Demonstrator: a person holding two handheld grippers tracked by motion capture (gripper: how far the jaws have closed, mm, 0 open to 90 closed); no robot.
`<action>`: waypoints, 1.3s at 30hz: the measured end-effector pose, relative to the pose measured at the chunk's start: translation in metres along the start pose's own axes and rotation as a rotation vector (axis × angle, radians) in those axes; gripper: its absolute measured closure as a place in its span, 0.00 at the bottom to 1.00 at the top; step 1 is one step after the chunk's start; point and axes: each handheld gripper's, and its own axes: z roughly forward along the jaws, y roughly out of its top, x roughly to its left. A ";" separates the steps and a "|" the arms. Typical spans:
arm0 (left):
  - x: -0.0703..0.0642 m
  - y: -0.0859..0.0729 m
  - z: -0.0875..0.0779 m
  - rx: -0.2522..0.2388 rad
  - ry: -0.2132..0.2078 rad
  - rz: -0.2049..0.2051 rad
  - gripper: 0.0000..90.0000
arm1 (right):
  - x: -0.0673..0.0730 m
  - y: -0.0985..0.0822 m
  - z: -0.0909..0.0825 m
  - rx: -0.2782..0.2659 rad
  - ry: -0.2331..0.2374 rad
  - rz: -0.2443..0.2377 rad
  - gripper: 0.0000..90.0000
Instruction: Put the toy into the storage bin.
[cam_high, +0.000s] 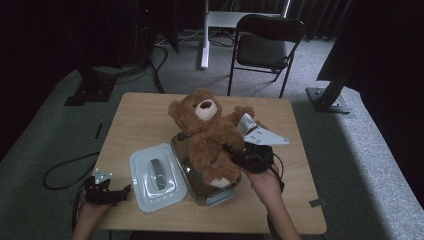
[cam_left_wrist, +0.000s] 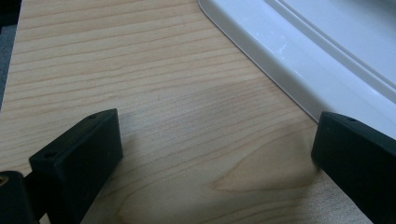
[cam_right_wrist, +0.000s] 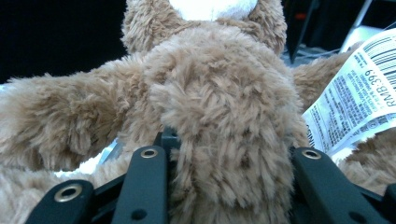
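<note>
The right gripper (cam_high: 239, 152) clenches the teddy bear (cam_high: 210, 135), held lengthwise just above the box (cam_high: 220, 196); the left gripper (cam_high: 120, 192) rests released beside the lid (cam_high: 157, 177).

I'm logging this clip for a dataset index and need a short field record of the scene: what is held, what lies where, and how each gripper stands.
held item: teddy bear, brown plush, with a paper tag
right gripper: shut on the bear's leg
bear's place: over the clear container
container's place: table centre
lid: white, flat on the table, left of the container
left gripper: open, nothing between its jaws, beside the lid's edge
background: folding chair behind the table
</note>
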 end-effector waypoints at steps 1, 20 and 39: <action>0.000 0.000 0.000 0.000 0.000 0.000 0.03 | 0.002 -0.002 0.004 0.012 0.004 -0.001 0.69; 0.000 0.000 0.000 -0.001 0.000 -0.001 0.03 | 0.022 -0.058 0.053 0.190 0.035 -0.008 0.68; 0.000 0.000 0.000 -0.001 0.000 -0.001 0.03 | -0.004 -0.067 0.050 0.258 0.081 -0.022 0.65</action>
